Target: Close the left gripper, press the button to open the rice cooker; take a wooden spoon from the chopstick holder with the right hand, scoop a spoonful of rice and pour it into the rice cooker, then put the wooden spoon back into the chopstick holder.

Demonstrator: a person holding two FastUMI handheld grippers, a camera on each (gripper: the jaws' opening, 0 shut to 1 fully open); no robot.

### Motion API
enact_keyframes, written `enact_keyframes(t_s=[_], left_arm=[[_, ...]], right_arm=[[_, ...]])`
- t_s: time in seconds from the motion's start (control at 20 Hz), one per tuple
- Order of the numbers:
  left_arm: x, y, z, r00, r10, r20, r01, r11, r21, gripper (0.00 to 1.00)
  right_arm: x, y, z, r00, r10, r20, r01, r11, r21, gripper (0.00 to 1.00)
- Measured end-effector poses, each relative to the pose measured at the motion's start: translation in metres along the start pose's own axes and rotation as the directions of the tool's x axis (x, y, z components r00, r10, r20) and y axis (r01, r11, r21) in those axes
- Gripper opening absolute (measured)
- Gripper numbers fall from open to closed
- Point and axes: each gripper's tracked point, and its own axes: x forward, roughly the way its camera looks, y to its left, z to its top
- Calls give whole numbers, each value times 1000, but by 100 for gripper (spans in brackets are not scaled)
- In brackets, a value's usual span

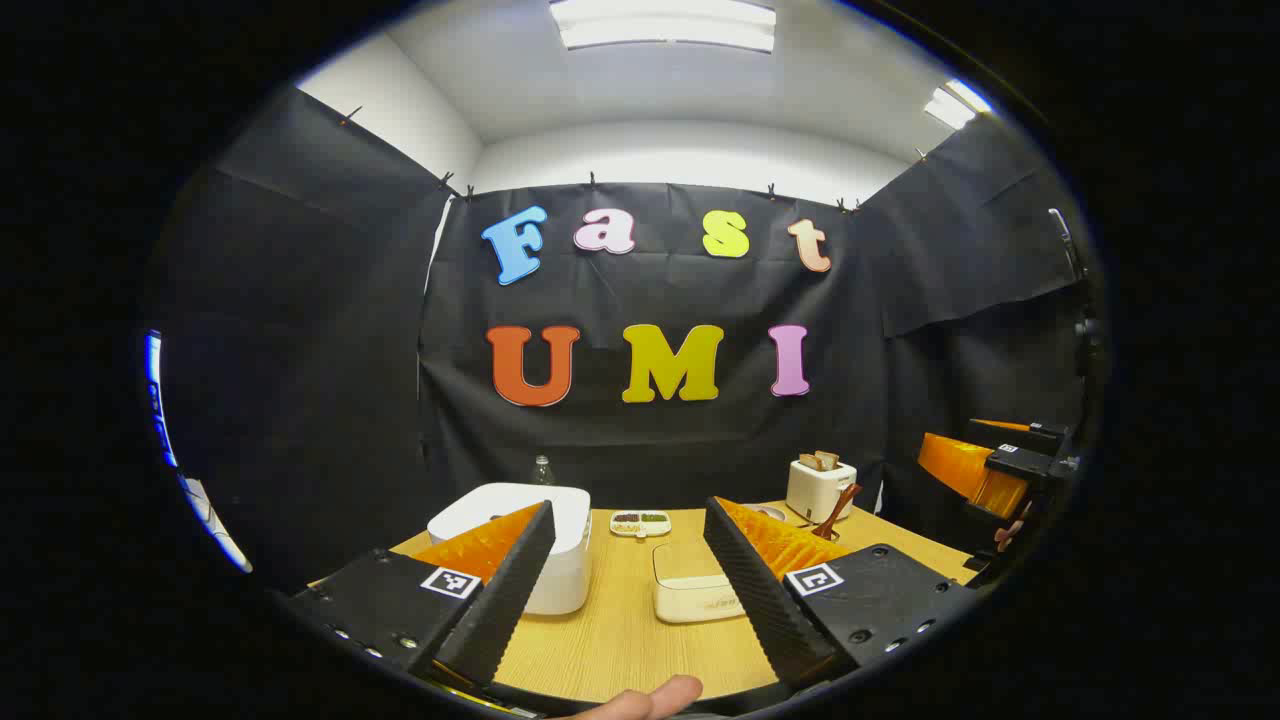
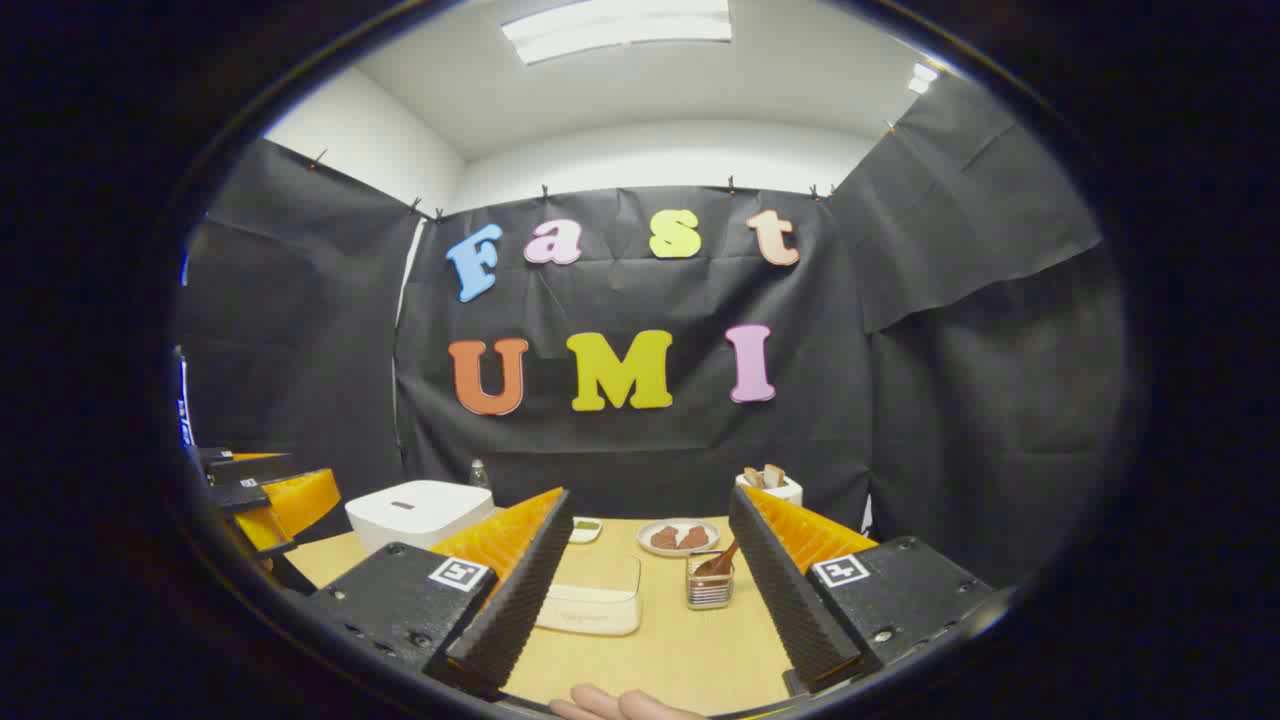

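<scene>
Nothing is started yet: the left gripper point(image 1: 620, 590) and right gripper point(image 2: 650, 590) both hang wide open and empty above the near table edge, so the left must squeeze shut first, then push the button on the closed rice cooker point(image 1: 540, 540) far left.

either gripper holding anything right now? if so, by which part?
Nothing held. The left gripper and right gripper both stand open above the table; the wooden spoon sits in the chopstick holder, untouched.
</scene>
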Motion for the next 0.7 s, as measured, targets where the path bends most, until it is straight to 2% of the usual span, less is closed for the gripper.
enact_keyframes(t_s=[0.05,0.25,0.55,0.6,0.7], left_arm=[[1,-1,-1,1000,-3,-2,3,1000,2,95],[4,-3,-5,1000,-7,-8,7,1000,14,95],[5,1,-9,1000,-5,-13,5,1000,-4,95],[6,3,-8,1000,-1,-14,1,1000,-4,95],[10,8,-7,1000,6,-6,-6,1000,4,95]], right_arm=[[0,-1,0,1000,1,0,-1,1000,2,100],[0,-7,-4,1000,3,-1,-3,1000,16,95],[0,-19,-12,999,-32,-22,32,999,23,95],[0,-21,-12,999,-35,-21,35,999,24,100],[0,-24,-12,999,-37,-16,38,999,25,100]])
